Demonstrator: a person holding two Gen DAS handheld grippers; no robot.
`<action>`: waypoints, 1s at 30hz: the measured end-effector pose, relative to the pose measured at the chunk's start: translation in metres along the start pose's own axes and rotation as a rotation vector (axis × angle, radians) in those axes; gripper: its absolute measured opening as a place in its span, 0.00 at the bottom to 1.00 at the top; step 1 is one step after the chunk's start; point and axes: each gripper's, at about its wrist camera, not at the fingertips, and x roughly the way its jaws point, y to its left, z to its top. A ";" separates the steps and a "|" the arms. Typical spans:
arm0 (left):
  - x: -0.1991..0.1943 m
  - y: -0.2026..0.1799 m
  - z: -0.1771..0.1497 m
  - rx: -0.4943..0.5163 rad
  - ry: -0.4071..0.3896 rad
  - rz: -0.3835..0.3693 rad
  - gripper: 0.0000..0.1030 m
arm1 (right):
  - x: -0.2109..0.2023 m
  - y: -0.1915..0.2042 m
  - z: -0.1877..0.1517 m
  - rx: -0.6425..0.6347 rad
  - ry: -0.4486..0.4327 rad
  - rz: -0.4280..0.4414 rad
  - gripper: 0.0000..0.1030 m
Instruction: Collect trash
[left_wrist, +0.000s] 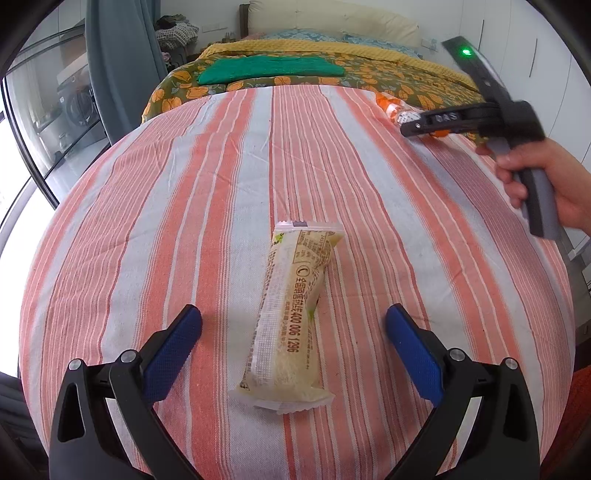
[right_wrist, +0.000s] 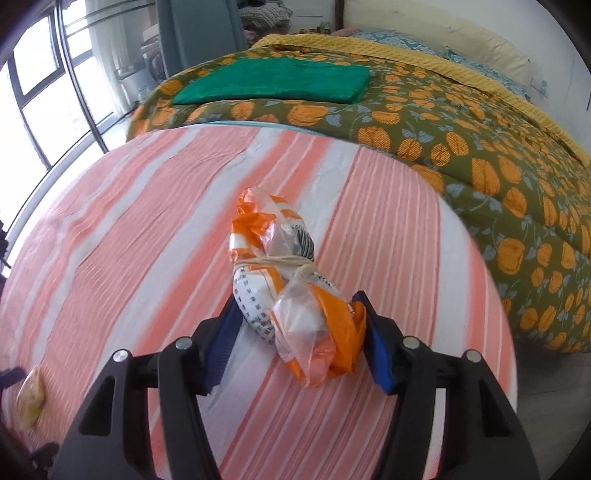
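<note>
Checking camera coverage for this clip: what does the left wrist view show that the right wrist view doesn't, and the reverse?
Left wrist only: the left hand-held gripper open around the printing on the pale snack wrapper, and the person's hand.

Right wrist only: string tying the orange-and-white plastic bag, pinched in the right hand-held gripper.

Both: the striped cloth, green folded cloth, and both pieces of trash.

The pale yellow snack wrapper (left_wrist: 286, 325) lying on the striped cloth carries brown print along its length: Chinese characters that appear to read 全国销售热线, followed by the number 400 006 1296. Smaller lines of print near its top end are too fine to read. The black body of the right tool (left_wrist: 417, 127) bears raised letters, blurred, perhaps "DAS". The tied orange-and-white plastic bag (right_wrist: 291, 291) shows small printed marks that cannot be read.
</note>
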 end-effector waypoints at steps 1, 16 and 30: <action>0.000 0.000 0.000 0.000 0.000 0.000 0.95 | -0.005 0.004 -0.007 -0.003 0.002 0.012 0.58; 0.000 0.000 -0.001 0.000 0.000 -0.003 0.95 | -0.107 0.070 -0.161 -0.009 0.078 0.069 0.65; -0.039 0.035 -0.020 -0.001 -0.034 -0.175 0.95 | -0.152 0.064 -0.176 -0.029 0.040 0.099 0.80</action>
